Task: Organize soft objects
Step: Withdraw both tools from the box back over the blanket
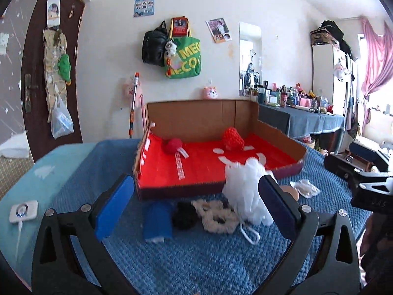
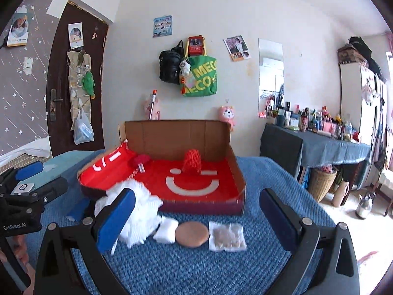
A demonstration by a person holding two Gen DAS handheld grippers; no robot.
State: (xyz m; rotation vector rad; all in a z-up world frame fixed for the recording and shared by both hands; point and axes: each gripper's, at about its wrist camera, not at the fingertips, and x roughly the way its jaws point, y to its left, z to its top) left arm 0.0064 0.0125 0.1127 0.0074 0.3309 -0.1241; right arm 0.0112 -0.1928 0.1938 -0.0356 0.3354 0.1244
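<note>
An open cardboard box with a red lining (image 1: pixel 196 167) (image 2: pixel 231 152) stands on the blue bed cover. In it lie a red knitted ball (image 1: pixel 172 145) (image 2: pixel 141 159) and a red mesh puff (image 1: pixel 232 138) (image 2: pixel 192 161). In front of the box lie a white bath pouf (image 1: pixel 245 191) (image 2: pixel 140 218), a cream scrunchie (image 1: pixel 216 215), a black fluffy scrunchie (image 1: pixel 183 215), a blue cloth (image 1: pixel 157 221), a tan round puff (image 2: pixel 192 233), a white pad (image 2: pixel 167 229) and a clear sachet (image 2: pixel 227 236). My left gripper (image 1: pixel 194 209) is open above the scrunchies. My right gripper (image 2: pixel 196 215) is open above the tan puff.
A white charger with cable (image 1: pixel 23 211) lies at the bed's left edge. A cluttered dresser (image 2: pixel 319 145) stands at the right, with a wicker basket (image 2: pixel 321 183) and kettle (image 2: pixel 364 206) on the floor. Bags (image 2: pixel 199 76) hang on the back wall, and there is a door (image 2: pixel 73 93) at left.
</note>
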